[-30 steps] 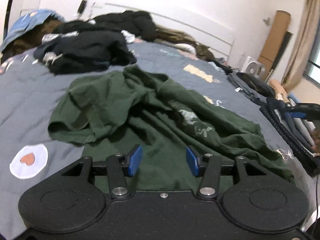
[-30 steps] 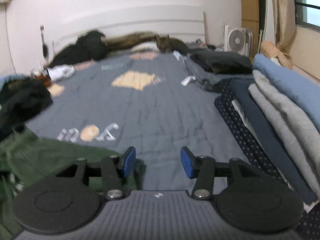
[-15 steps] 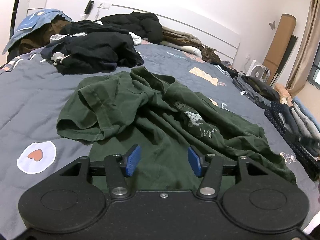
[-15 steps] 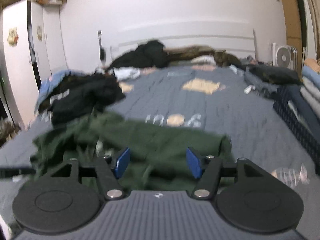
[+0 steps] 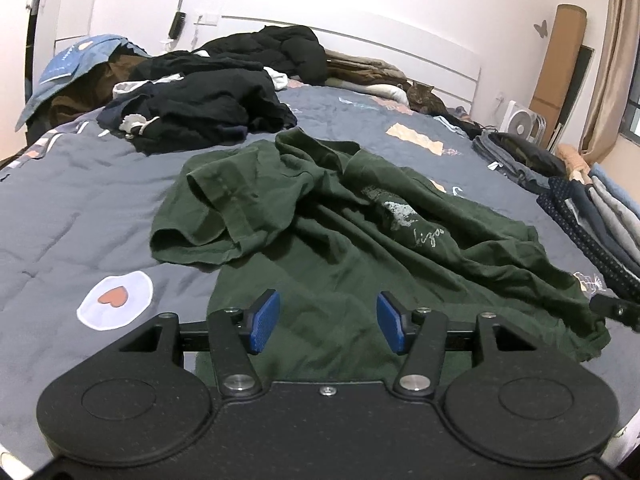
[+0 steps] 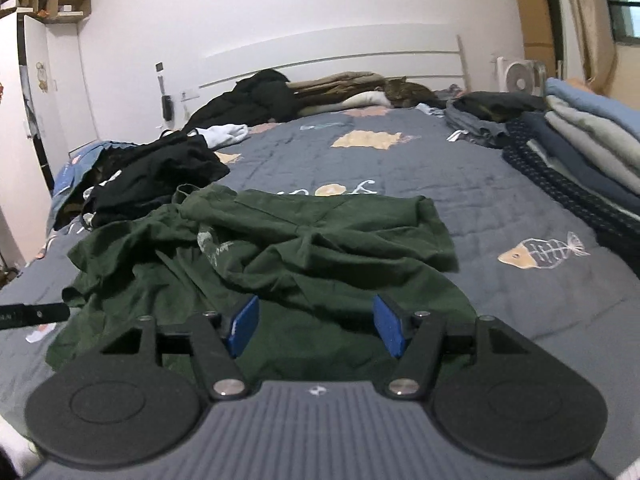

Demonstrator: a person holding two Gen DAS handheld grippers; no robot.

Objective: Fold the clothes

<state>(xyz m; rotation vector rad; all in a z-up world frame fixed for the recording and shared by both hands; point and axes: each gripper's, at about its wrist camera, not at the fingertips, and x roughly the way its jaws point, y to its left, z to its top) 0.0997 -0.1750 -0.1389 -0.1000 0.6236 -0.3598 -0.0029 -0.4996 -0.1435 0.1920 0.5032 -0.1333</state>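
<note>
My left gripper (image 5: 327,322) stands with its blue pads apart and nothing between them; my right gripper (image 6: 316,330) is the same — wide and empty. Both hang over the near hem of the green shirt (image 5: 360,232), which lies crumpled on the grey quilt (image 5: 80,200) straight ahead of the fingers, its long axis running away from me toward the headboard. One sleeve is flopped back over the body on my left side; the other spreads flatter on my right. Each gripper sits about equally near its own hem corner. Further out, a black heap of clothes (image 5: 200,112) lies to the left and a folded stack (image 6: 592,140) to the right. I see no baskets or bins.
</note>
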